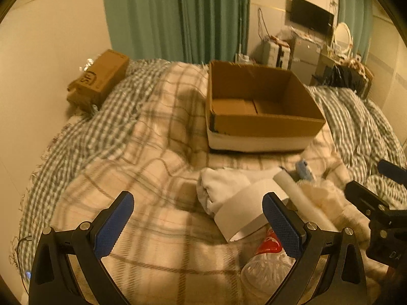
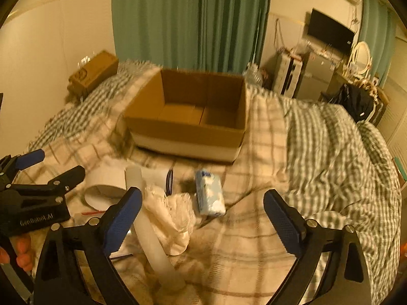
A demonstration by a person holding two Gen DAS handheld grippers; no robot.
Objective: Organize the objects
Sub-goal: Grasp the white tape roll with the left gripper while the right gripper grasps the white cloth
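Both tongs spread wide w/ nothing between the pads. Left tongs [image 1: 198, 225] hover over the plaid blanket [image 1: 142, 152] on the bed; the items lie to their right side: wide roll of white tape [image 1: 248, 209] just ahead of the right pad, folded white cloth [image 1: 218, 188] behind it, white tube [image 1: 302, 200] beyond that, clear plastic bottle w/ red label [image 1: 267, 261] low, near the right finger. Right tongs [image 2: 202, 219] sit over the same pile: white tube [image 2: 150, 228] runs just beside the left pad, crumpled lace cloth [image 2: 173, 216] and blue-white tissue pack [image 2: 209, 194] lie between the pads, further ahead, not touching either. Open cardboard box [image 2: 188, 124] stands on the blanket beyond the pile, well apart from both tongs; interior looks empty. Small brown box [image 1: 99, 78] sits by the wall, far left.
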